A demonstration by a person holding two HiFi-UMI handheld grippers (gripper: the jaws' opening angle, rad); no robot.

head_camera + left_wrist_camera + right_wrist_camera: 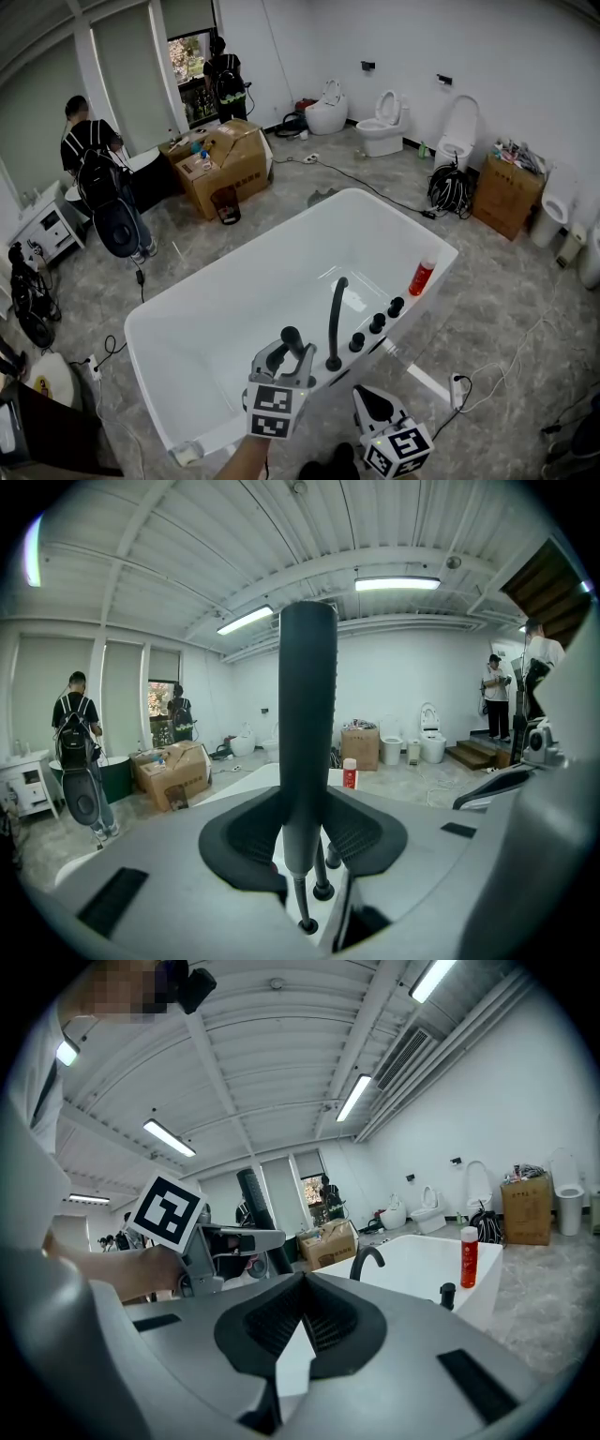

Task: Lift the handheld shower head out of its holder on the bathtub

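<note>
The shower head [292,337] is held upright in the left tool [292,354], at the near edge of the white bathtub [234,262]. In the left gripper view the dark cylindrical shower head [307,724] is seen clamped between the two black pads [361,836], which press on it from either side. From its lower end a thin dark stem [298,897] runs down to a small round fitting [306,925] on the tub's rim, so the thick handle is kept above the rim.

Just to the right of the shower head a curved black faucet [335,323] is mounted, and beyond it a row of black knobs [377,323] is set along the same rim. A red bottle [422,277] is stood further along that edge.

The right tool [367,396] is kept lower and to the right, outside the tub and apart from the shower head. Its jaws are seen brought together at their tips in the right gripper view, with nothing between them [302,1288].

Cardboard boxes [230,155] and several toilets [384,122] are placed on the floor beyond the tub.
</note>
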